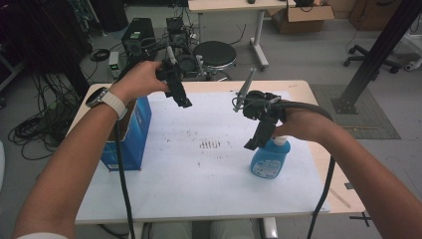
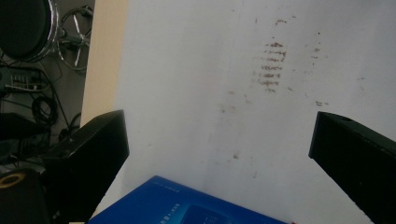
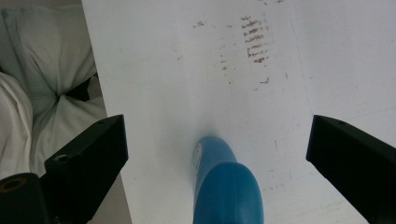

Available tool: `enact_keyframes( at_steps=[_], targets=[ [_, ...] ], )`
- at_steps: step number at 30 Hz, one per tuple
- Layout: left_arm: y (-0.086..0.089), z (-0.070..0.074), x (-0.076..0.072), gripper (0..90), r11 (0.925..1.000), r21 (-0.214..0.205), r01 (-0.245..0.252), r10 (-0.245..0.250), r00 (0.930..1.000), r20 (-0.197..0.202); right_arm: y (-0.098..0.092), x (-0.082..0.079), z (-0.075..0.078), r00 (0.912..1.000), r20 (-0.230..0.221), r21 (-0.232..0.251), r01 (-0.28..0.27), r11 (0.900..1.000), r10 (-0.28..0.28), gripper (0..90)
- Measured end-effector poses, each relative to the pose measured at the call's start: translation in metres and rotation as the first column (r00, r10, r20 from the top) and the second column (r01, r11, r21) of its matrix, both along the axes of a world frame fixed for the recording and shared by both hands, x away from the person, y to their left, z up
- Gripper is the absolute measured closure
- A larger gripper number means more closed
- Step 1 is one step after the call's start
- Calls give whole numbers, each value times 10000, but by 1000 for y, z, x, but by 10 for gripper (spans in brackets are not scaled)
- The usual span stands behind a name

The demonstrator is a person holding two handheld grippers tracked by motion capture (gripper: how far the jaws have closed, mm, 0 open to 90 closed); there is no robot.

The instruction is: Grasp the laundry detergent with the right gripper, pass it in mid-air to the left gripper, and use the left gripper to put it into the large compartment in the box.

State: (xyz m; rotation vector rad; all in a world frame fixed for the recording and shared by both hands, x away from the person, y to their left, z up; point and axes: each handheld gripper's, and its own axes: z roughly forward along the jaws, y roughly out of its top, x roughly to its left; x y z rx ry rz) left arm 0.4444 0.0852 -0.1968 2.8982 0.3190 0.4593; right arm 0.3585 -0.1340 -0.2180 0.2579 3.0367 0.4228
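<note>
Two hand-held grippers hover with jaws spread over a white-covered table.

The left gripper (image 1: pixel 180 94) hangs above the table's left side, just beside an upright blue box (image 1: pixel 133 134), jaws wide with nothing between them. The right gripper (image 1: pixel 259 137) hangs just above a blue bottle (image 1: pixel 270 158) standing near the right edge, jaws spread; whether it touches the bottle is unclear. Brown smudges (image 1: pixel 209 144) mark the white sheet (image 1: pixel 199 189) between them.

A black round stool (image 1: pixel 215 55) stands beyond the table's (image 1: pixel 209 174) far edge.
</note>
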Motion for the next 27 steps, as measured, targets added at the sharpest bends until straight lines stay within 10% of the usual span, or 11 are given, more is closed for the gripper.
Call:
enact_keyframes(
  at_steps=[27],
  targets=[
    [-6,3,-2,53,9999,-128,-2,2,10000,5,-36,-13,19,9989,152,590,444,9973,-453,54]
  ],
)
